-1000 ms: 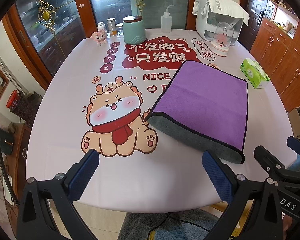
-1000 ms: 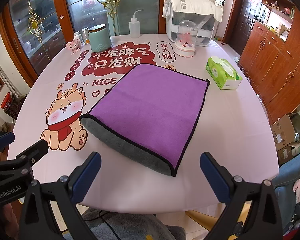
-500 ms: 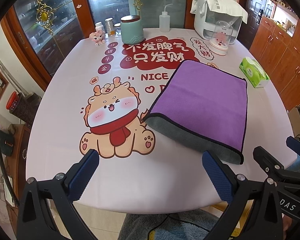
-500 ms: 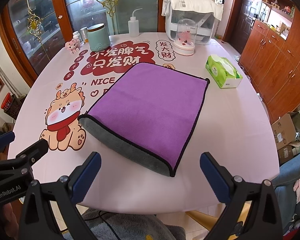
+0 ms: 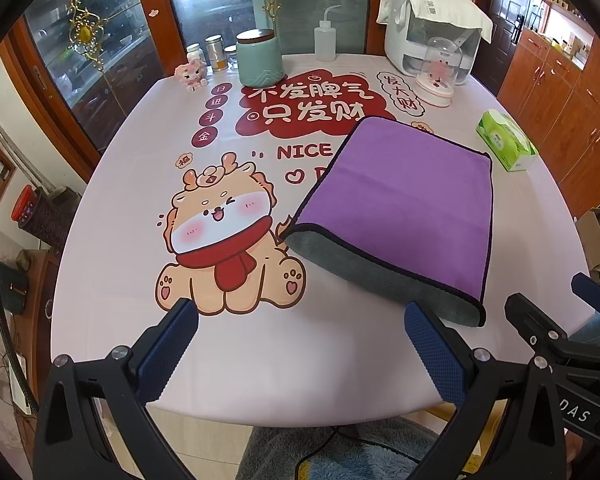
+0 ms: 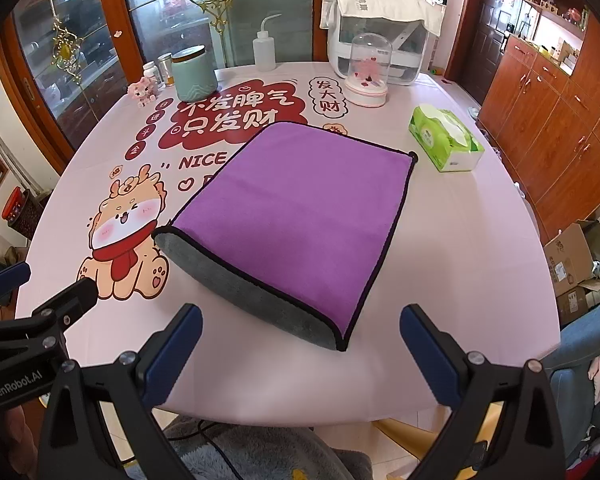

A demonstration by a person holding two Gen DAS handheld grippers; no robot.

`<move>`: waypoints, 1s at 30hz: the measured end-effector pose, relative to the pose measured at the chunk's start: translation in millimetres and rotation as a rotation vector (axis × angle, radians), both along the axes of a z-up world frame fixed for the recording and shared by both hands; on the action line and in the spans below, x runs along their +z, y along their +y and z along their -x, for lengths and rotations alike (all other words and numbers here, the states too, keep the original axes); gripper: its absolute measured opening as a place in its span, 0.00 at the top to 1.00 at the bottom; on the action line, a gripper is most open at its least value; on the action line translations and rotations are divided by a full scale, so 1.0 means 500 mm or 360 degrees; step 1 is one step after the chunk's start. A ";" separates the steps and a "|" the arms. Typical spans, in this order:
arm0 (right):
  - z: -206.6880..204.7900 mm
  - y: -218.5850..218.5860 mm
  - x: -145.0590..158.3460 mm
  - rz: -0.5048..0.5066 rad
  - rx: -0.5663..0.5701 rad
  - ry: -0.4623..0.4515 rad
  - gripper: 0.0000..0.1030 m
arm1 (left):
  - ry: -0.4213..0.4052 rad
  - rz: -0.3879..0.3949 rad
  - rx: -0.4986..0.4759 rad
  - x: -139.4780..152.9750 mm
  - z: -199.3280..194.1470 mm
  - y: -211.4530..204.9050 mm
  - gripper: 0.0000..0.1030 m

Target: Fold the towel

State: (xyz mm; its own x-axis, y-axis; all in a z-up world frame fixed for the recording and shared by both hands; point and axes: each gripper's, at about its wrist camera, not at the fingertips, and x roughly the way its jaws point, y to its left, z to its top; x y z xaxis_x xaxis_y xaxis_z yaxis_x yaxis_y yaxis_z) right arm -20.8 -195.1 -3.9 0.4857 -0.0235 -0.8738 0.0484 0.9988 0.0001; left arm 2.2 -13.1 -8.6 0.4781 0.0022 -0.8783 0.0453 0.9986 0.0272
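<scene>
A purple towel (image 5: 404,204) with a grey underside and black trim lies folded flat on the pink printed tablecloth (image 5: 140,208); its grey lower layer shows along the near edge. It also shows in the right wrist view (image 6: 304,216). My left gripper (image 5: 300,344) is open and empty, above the table's near edge, to the left of the towel's near corner. My right gripper (image 6: 300,344) is open and empty, just short of the towel's near edge. Each gripper shows at the side of the other's view.
At the back of the table stand a teal canister (image 5: 259,58), a squeeze bottle (image 5: 325,40), a white appliance (image 5: 432,32), a glass dome (image 5: 440,76) and small jars. A green tissue box (image 6: 446,140) lies right of the towel. Wooden cabinets stand to the right.
Both grippers have drawn back slightly toward the near table edge and stay open. The towel has not moved.
</scene>
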 end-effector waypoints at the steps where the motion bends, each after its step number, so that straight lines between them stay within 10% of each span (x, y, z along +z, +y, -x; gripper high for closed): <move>1: 0.002 -0.002 0.001 -0.0003 -0.0002 0.0002 0.03 | 0.0000 -0.0001 0.0001 0.000 0.000 0.000 0.00; 23: 0.029 -0.075 -0.051 -0.0027 -0.0040 -0.0053 0.03 | 0.0003 -0.0057 -0.0227 -0.015 -0.041 -0.021 0.01; 30: 0.027 -0.100 -0.101 -0.0182 0.0007 0.0000 0.17 | 0.0043 -0.0097 -0.0432 -0.054 -0.098 -0.018 0.01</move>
State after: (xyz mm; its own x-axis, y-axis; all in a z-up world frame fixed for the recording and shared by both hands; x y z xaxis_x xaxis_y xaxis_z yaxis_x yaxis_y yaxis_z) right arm -34.5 -245.3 -54.3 0.4853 0.0784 -0.8708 0.0439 0.9925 0.1138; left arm 51.3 -22.1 -35.7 0.4448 -0.0695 -0.8929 0.3126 0.9463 0.0821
